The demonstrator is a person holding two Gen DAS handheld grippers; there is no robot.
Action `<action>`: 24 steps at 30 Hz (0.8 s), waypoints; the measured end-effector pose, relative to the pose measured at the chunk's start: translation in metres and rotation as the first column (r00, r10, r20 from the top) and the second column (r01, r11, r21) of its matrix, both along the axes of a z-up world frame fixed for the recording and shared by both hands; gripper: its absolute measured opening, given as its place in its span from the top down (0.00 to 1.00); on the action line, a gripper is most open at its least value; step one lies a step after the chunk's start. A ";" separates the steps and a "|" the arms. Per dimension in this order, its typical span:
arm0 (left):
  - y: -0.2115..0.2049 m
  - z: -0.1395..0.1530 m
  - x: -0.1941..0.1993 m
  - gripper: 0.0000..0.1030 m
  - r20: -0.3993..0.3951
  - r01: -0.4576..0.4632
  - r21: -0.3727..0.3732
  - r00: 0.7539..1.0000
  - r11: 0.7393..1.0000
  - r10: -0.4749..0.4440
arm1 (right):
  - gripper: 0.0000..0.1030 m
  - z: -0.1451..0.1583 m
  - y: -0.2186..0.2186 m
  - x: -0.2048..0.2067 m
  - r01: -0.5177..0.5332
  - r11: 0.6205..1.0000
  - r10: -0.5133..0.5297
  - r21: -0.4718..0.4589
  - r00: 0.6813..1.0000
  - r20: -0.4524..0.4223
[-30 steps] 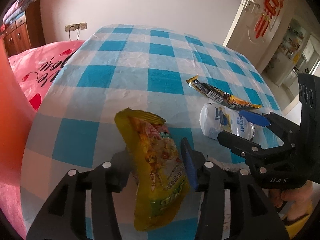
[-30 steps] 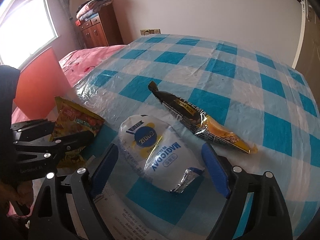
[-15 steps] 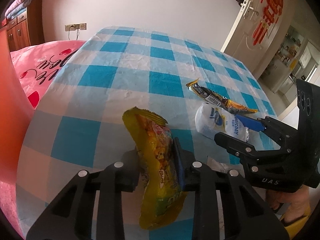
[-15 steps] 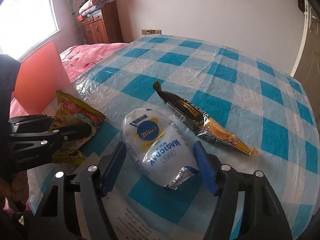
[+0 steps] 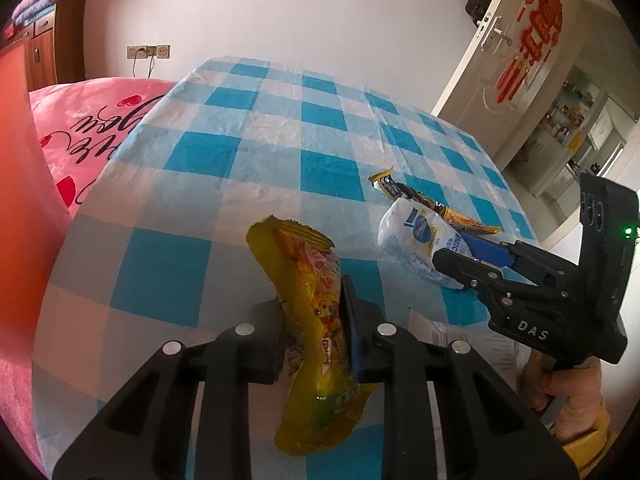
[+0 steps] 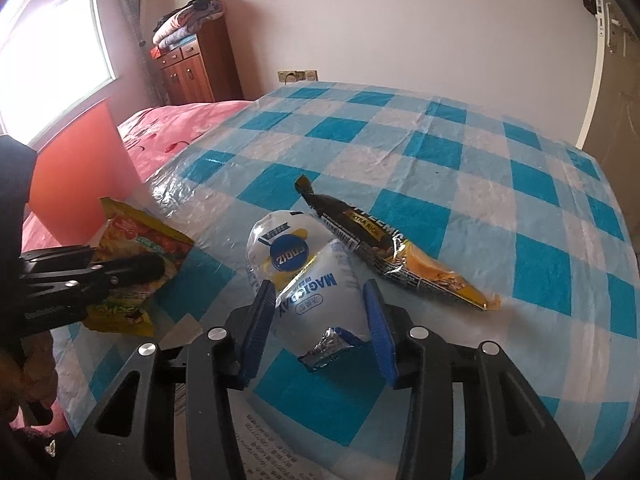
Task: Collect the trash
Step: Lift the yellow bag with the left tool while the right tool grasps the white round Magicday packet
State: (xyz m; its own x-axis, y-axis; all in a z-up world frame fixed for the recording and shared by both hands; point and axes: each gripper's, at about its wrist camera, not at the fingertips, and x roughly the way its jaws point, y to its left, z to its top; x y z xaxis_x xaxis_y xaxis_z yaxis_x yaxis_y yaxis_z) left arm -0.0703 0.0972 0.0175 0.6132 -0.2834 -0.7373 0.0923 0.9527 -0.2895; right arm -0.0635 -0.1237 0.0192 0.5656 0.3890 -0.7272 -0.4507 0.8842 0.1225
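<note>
Yellow crinkled snack packet (image 5: 316,320) is pinched between the pressed-together jaws of the left gripper (image 5: 312,336) near the blue-and-white checked plastic tablecloth's (image 6: 460,184) near edge, while the right gripper (image 6: 320,312), jaws spread, straddles the white plastic pouch (image 6: 308,276) beside a black-and-orange foil wrapper (image 6: 392,256).

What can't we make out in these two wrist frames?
- White pouch, left wrist view: its near end sits behind the right gripper; whether the pads touch it is unclear in either view.
- Yellow snack bag, right wrist view: its middle is covered by the left gripper.
- Printed paper sheet, right wrist view: mostly under the gripper body, text too small.
- No trash container in either view.
</note>
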 end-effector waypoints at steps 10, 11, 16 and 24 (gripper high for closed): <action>0.018 0.016 -0.010 0.75 0.041 -0.008 -0.025 0.999 1.000 0.009 | 0.60 0.004 -0.016 -0.002 0.075 0.994 -0.075 0.078 0.997 0.005; 0.020 0.017 -0.012 0.75 0.046 -0.007 -0.025 0.999 1.000 0.008 | 0.60 0.004 -0.016 -0.004 0.081 0.994 -0.081 0.078 0.997 0.004; 0.026 0.021 -0.017 0.75 0.060 -0.006 -0.036 0.998 0.999 0.008 | 0.63 0.007 -0.009 -0.012 0.097 0.994 -0.098 0.046 0.995 0.014; 0.034 0.023 -0.023 0.75 0.074 -0.003 -0.046 0.997 0.999 0.006 | 0.68 0.015 -0.006 -0.020 0.114 0.993 -0.115 0.012 0.993 0.022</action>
